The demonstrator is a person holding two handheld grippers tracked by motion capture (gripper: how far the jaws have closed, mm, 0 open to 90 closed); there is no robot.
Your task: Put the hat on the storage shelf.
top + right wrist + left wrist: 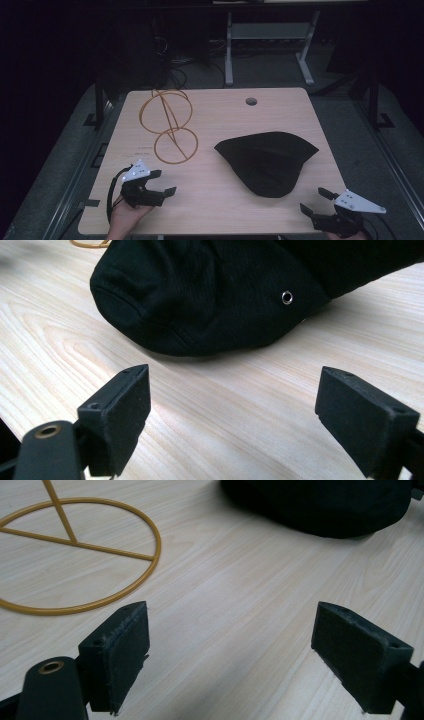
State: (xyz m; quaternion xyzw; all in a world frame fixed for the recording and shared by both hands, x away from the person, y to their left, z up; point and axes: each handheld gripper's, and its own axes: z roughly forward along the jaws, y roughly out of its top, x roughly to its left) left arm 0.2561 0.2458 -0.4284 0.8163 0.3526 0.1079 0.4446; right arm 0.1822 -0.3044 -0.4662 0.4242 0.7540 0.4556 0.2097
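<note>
At the near left, the left tongs stand wide open with nothing between them, pointing toward the yellow wire frame, which lies just beyond on the pale wood-grain table: thin hoops joined by straight rods, one hoop flat, another upright. Right of centre lies the black cap, soft woven cloth with a small metal eyelet, its long axis running left to right. At the near right corner, the right tongs are nearer to it, also open and empty, facing its rounded edge.
</note>
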